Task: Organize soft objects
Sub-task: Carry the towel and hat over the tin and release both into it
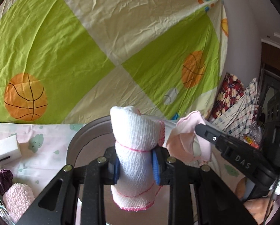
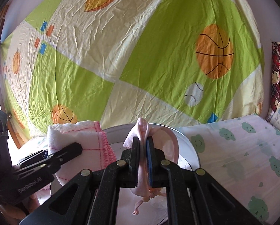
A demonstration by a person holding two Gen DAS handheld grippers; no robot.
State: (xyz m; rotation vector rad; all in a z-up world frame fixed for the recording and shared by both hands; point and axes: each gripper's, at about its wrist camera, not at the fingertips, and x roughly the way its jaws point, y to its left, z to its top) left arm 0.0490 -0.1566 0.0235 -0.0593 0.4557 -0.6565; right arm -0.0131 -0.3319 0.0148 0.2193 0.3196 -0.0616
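On the far left of my worktop, a white sponge block (image 1: 6, 150), a dark purple ball (image 1: 2, 178) and a fluffy pink cloth (image 1: 18, 199) lie close together. Further right, my left tool (image 1: 136, 166) is clenched on a rolled white towel (image 1: 135, 150) with pink stitching, above the grey bowl (image 1: 78, 142). Just beside it, my right tool (image 2: 143, 149) pinches a thin pink cloth (image 2: 142, 129) over that same bowl's rim.
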